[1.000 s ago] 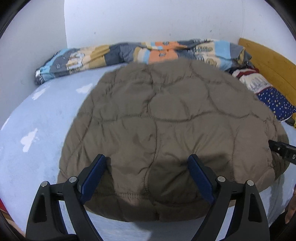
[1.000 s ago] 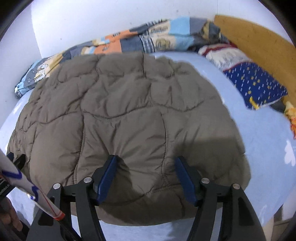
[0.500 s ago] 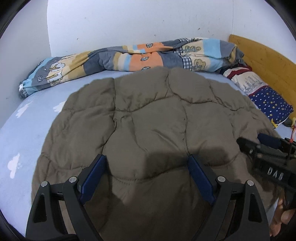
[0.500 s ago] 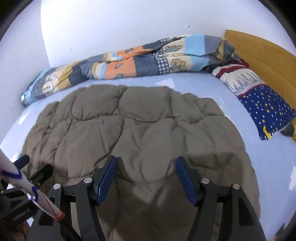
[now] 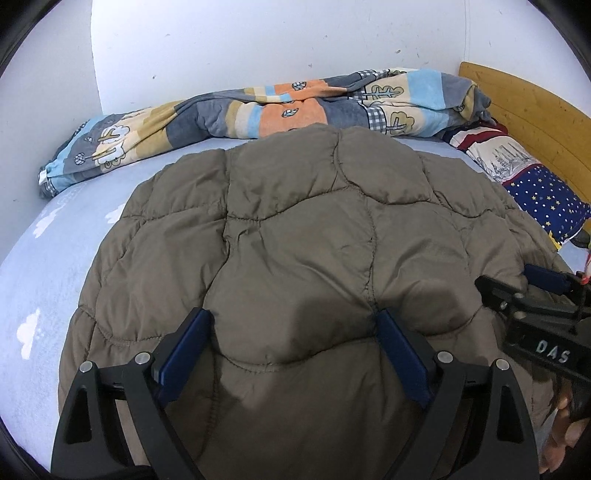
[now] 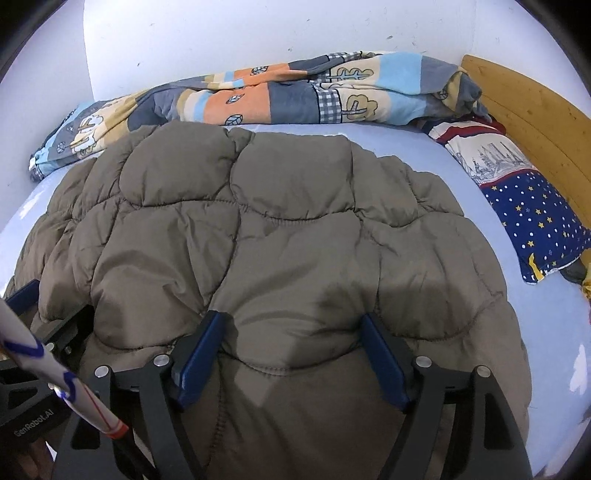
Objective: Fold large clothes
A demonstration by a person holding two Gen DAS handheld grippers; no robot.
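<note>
**Quilted coat spread across bed, gripper poised over near edge**

A brown quilted coat lies spread on a pale blue bedsheet. The right gripper, blue-padded fingers set wide apart, sits over the coat's near part, puffed fabric bulging between them. At lower left, the left gripper shows partly at the coat's edge, beside a white strap marked in blue and red. A patchwork blanket is bunched along the white wall. A starry navy pillow rests by the wooden headboard.
</note>
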